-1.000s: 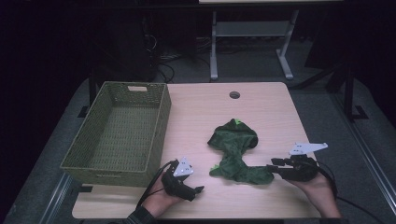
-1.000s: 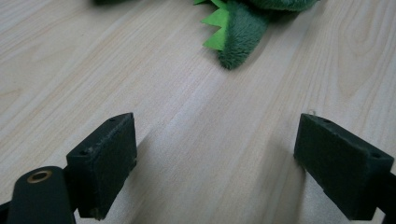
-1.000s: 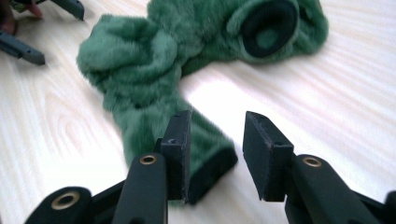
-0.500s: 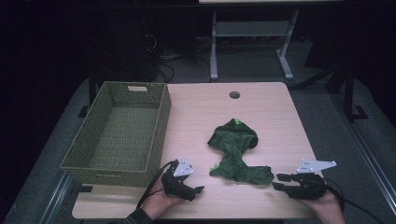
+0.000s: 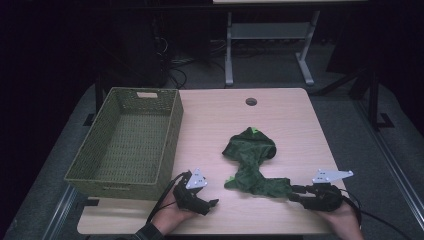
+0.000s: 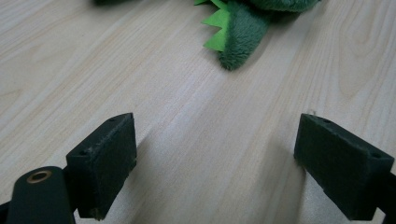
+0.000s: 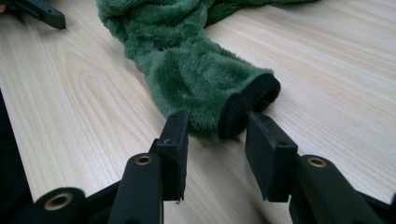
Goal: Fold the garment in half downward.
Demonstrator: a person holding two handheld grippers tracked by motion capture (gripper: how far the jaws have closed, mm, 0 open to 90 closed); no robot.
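Your high view is dim: only the table catches light from above while the room around it sinks into near black, and the picture is soft and grainy. Your two gripper views are bright and evenly lit, with soft shadows under the jaws; the nearest jaw parts blur slightly.
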